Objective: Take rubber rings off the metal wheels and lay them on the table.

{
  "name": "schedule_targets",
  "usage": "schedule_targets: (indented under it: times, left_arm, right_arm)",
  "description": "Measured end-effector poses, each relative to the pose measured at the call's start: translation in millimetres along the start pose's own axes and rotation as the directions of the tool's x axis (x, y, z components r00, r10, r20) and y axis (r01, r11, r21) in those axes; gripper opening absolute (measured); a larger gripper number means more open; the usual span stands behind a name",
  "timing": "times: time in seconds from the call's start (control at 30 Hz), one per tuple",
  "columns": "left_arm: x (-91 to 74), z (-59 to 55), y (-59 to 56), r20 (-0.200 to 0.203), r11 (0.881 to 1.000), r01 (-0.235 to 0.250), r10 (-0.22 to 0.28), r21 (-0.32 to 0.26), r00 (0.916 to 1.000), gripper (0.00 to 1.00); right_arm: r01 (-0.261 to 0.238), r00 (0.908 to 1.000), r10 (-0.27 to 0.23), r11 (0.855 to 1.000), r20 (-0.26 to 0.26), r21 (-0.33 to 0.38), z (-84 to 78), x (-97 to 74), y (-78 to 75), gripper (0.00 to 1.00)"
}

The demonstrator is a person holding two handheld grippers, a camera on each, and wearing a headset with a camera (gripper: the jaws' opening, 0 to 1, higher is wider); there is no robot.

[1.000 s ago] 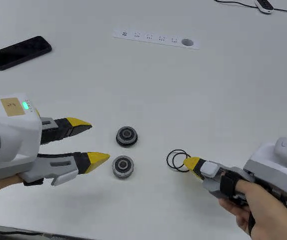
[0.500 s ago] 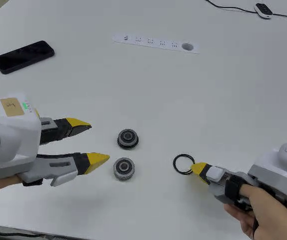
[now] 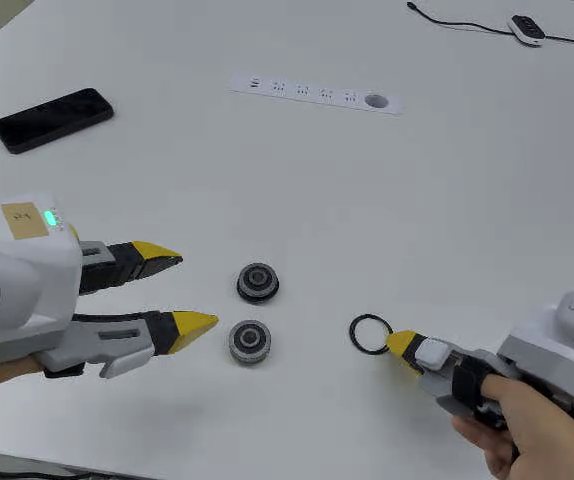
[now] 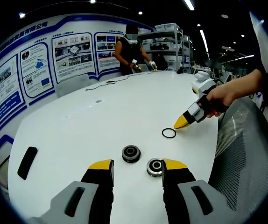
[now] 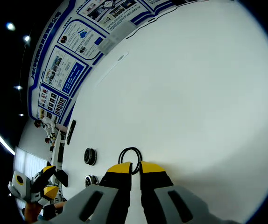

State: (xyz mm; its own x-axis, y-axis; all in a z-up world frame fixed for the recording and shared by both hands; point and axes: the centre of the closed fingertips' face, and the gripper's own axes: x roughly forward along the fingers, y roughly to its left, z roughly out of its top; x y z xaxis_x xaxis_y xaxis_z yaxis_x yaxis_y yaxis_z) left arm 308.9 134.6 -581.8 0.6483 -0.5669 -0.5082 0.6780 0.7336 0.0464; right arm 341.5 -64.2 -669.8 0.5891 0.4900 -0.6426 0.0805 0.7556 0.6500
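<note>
One black rubber ring [image 3: 369, 334] lies flat on the white table [image 3: 447, 200], right at the tips of the right gripper [image 3: 399, 343], whose yellow jaws are drawn almost together with only a sliver of gap. In the right gripper view the ring's near edge meets that gap, and I can't tell whether it is nipped or merely touched. Two metal wheels [image 3: 257, 282] sit close together, well apart from the ring and just ahead of the left gripper [image 3: 195, 290], which is spread wide and holds nothing. Beyond both grippers the tabletop runs broad and bare until a phone [image 3: 53, 119] far ahead of the left gripper and a power strip [image 3: 315, 93] farther off. The table's near edge passes just under the left gripper. A second ago two overlapping loops showed at the right gripper's tip. Now they read as a single circle, and that tip has drawn back to its rim.
</note>
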Motion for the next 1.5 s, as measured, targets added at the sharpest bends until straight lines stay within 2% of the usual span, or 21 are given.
schedule_targets:
  times: [0.2, 0.23, 0.27, 0.33, 0.5, 0.63, 0.73, 0.9, 1.1, 1.4, 1.47, 1.5]
  left_arm:
    - [-0.4, -2.1, 1.5, -0.006, 1.000, -0.002, 0.002, 0.006, 1.0000, 0.42]
    - [-0.5, -2.6, 2.2, -0.008, 1.000, -0.004, 0.005, 0.009, 1.0000, 0.42]
    - [-0.5, -3.2, 2.8, -0.010, 1.000, -0.005, 0.005, 0.011, 0.9999, 0.41]
    - [-0.1, -3.7, 3.2, -0.012, 1.000, -0.004, 0.004, 0.010, 0.9999, 0.41]
    - [3.6, -4.2, 3.7, -0.022, 1.000, 0.000, 0.001, 0.013, 0.9997, 0.40]
    - [9.0, -5.6, 6.4, -0.038, 0.999, 0.008, -0.007, 0.033, 0.9992, 0.39]
    - [13.5, -3.9, 9.4, -0.038, 0.999, 0.017, -0.015, 0.040, 0.9992, 0.38]
    - [26.2, 1.2, 13.4, -0.043, 0.998, 0.031, -0.029, 0.051, 0.9986, 0.38]
    - [48.6, 4.3, 18.7, -0.050, 0.996, 0.067, -0.064, 0.065, 0.9967, 0.36]
    - [80.3, 2.0, 15.3, -0.076, 0.989, 0.123, -0.117, 0.078, 0.9902, 0.32]
    - [84.0, -1.8, 13.2, -0.103, 0.984, 0.142, -0.130, 0.113, 0.9861, 0.31]
    - [85.6, -2.7, 11.7, -0.106, 0.984, 0.149, -0.138, 0.102, 0.9846, 0.31]
  right_arm:
    - [-0.009, 0.9978, 0.009, 1.000, 0.066, -0.001, 15.8, -4.0, 4.5, 0.07]
    - [-0.044, 0.9948, 0.043, 0.999, 0.092, 0.010, 20.4, -3.6, 10.4, 0.07]
    - [-0.099, 0.9887, 0.093, 0.994, 0.117, 0.039, 24.9, -4.2, 19.3, 0.07]
    - [-0.148, 0.9808, 0.136, 0.986, 0.139, 0.076, 29.7, -5.3, 27.8, 0.07]
    - [-0.192, 0.9732, 0.182, 0.980, 0.140, 0.057, 32.1, -4.3, 40.1, 0.07]
    - [-0.247, 0.9647, 0.234, 0.964, 0.121, 0.103, 25.9, -1.8, 51.7, 0.07]
    - [-0.251, 0.9652, 0.241, 0.963, 0.101, 0.097, 19.7, 0.9, 55.8, 0.07]
    - [-0.279, 0.9590, 0.270, 0.954, 0.084, 0.110, 12.6, 3.3, 64.3, 0.07]
    - [-0.283, 0.9584, 0.276, 0.951, 0.074, 0.125, 8.8, 5.9, 65.6, 0.07]
    - [-0.278, 0.9597, 0.267, 0.949, 0.086, 0.149, 10.2, 5.5, 61.9, 0.07]
    - [-0.276, 0.9602, 0.265, 0.949, 0.088, 0.152, 11.1, 6.3, 60.6, 0.07]
    - [-0.275, 0.9604, 0.264, 0.949, 0.089, 0.152, 11.4, 6.4, 60.3, 0.07]
